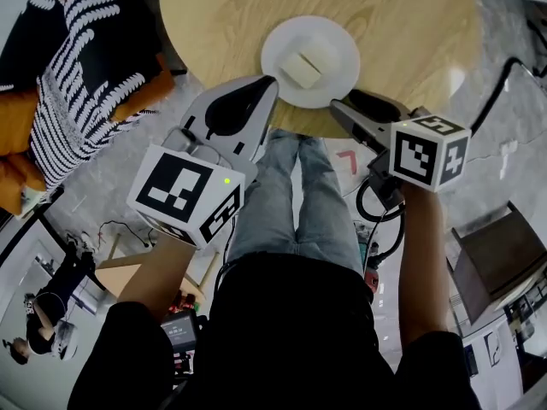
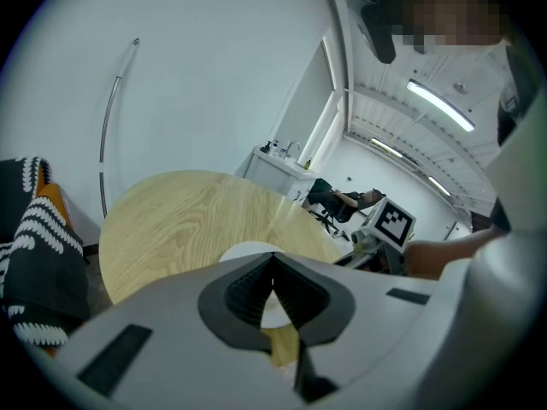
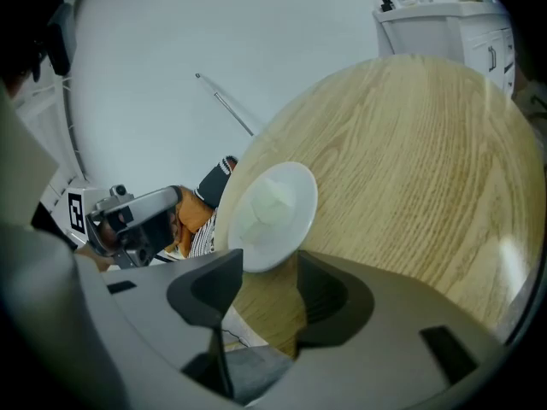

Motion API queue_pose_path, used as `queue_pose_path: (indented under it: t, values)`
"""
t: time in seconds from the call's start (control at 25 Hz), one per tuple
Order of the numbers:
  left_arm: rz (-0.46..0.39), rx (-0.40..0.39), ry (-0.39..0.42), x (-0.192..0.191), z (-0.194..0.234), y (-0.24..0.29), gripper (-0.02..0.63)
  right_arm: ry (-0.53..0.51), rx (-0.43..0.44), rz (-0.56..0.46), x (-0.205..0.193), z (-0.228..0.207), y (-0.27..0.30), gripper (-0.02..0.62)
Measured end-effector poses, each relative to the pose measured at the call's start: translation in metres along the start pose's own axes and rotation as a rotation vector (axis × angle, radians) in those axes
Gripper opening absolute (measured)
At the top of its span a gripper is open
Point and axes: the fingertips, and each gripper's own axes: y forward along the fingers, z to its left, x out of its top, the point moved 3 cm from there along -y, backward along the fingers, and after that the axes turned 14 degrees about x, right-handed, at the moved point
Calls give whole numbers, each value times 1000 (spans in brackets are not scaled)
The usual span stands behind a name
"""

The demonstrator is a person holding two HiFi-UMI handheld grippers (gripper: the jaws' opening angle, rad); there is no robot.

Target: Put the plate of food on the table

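A white plate (image 1: 309, 61) with a pale block of food (image 1: 306, 67) rests on the round wooden table (image 1: 385, 24), close to its near edge. My left gripper (image 1: 267, 82) hovers at the plate's lower left rim; its jaws are shut and empty. In the left gripper view the plate (image 2: 246, 250) peeks out just above the closed tips (image 2: 273, 260). At the plate's lower right, my right gripper (image 1: 340, 108) stands open, holding nothing. The right gripper view shows the plate (image 3: 272, 212) and food (image 3: 275, 198) just beyond that open gripper (image 3: 269, 267).
A black-and-white striped cushion on orange fabric (image 1: 77, 75) lies left of the table. A brown box (image 1: 500, 254) and cables sit on the floor at right. A white sink cabinet (image 3: 444, 24) stands behind the table, and a seated person (image 2: 342, 199) is farther back.
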Motion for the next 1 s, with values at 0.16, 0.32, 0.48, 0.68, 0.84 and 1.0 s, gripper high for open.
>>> queue_pose_path:
  t: [0.16,0.32,0.48,0.68,0.84,1.0]
  values:
    - [-10,15,10,5,-1,-7,8,-39,-40,19,-3,-2,1,204]
    - [-24,17,16,10,-7,-18,6,-68,-99,2,-8,-3,1,198]
    - [-36,46,7,14,-8,-31,7,-134,-204,12,-12,-10,2,113]
    - [-74,54,16,33,-9,-43,8,-177,-285,-29,-7,-26,-4,8]
    - [-94,74,19,42,-11,-59,8,-215,-310,0,-11,-28,-4,8]
    - [-121,92,11,54,-7,-76,8,-173,-292,-67,-6,-16,-7,8]
